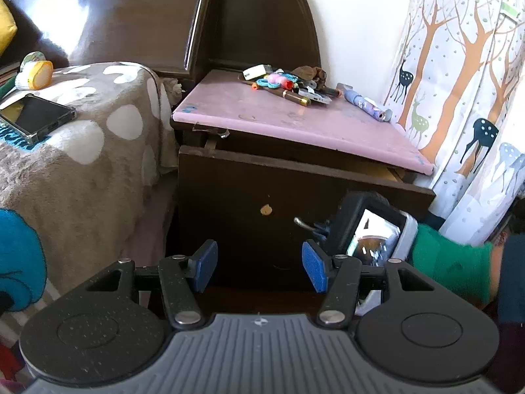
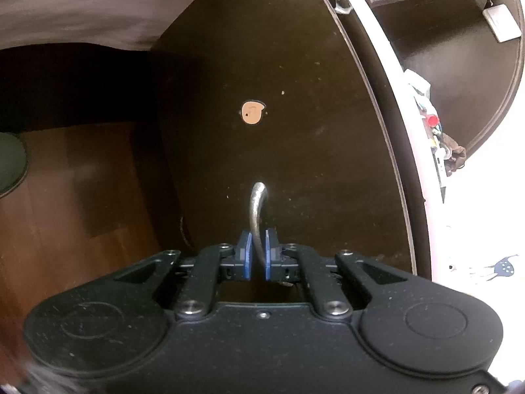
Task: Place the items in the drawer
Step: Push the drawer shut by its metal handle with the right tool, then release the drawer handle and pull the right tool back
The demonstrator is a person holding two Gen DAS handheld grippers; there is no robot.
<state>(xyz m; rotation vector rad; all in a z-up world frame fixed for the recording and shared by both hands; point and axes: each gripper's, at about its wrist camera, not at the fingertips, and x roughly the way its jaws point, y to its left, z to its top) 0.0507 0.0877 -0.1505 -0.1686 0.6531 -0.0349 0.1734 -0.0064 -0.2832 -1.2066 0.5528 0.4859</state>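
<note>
Right tongs (image 2: 257, 256) closed on the metal handle (image 2: 257, 210) of the drawer (image 2: 295, 131), blue pads (image 2: 247, 256) pinching the curved bar from both sides. Drawer front dark brown, with a bare tan spot (image 2: 252, 112) above the handle. Seen from the left wrist, drawer (image 1: 262, 184) pulled out a little, a gap showing under the front edge of the pink worktop (image 1: 262, 115), widest toward the right corner. Right tongs (image 1: 320, 228) at the handle (image 1: 303, 223), its camera body (image 1: 370, 229) just right of it.

Left tongs (image 1: 259, 269) wide open, holding nothing, hovering before the lower drawer front, pads (image 1: 315, 267) well apart.

Items in a heap (image 1: 288, 83) along the back edge of the worktop: a white box (image 1: 257, 71), teal and pink bits, a brown pen (image 1: 288, 95), dark odds and ends too tangled to tell apart. Purple tube (image 1: 366, 103) lying near the back right corner, apart from the heap.

Bed (image 1: 82, 151) with spotted beige blanket left of the worktop, a phone (image 1: 36, 116) and a yellow-white object (image 1: 34, 74) on it. Deer-print curtain (image 1: 459, 82) to the right. Dark headboard (image 1: 131, 16) behind.
</note>
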